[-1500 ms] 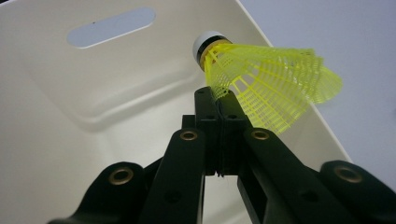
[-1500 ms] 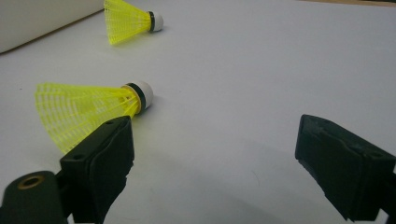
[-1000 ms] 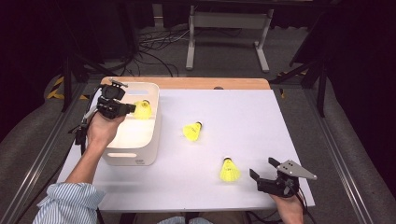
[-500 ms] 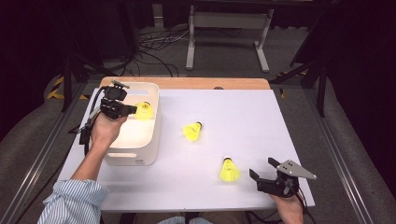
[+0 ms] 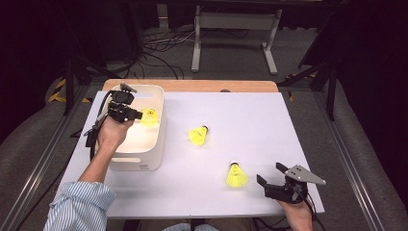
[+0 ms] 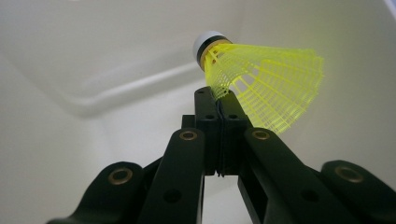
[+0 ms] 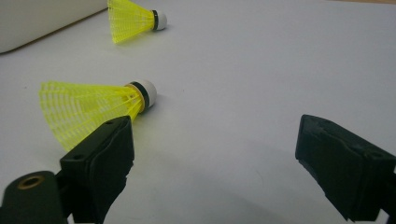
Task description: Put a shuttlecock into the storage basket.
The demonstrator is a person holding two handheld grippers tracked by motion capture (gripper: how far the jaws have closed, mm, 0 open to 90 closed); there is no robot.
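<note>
Lowered left tongs (image 5: 136, 115) hold shuttlecock (image 5: 150, 117), seemingly clear of bin (image 5: 155, 159) wall.

The person's sleeve (image 5: 79, 206) is cut off at the bottom edge.

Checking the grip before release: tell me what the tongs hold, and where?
The left tongs pinch a yellow shuttlecock by its mesh skirt near the cork. The right tongs hold nothing.
</note>
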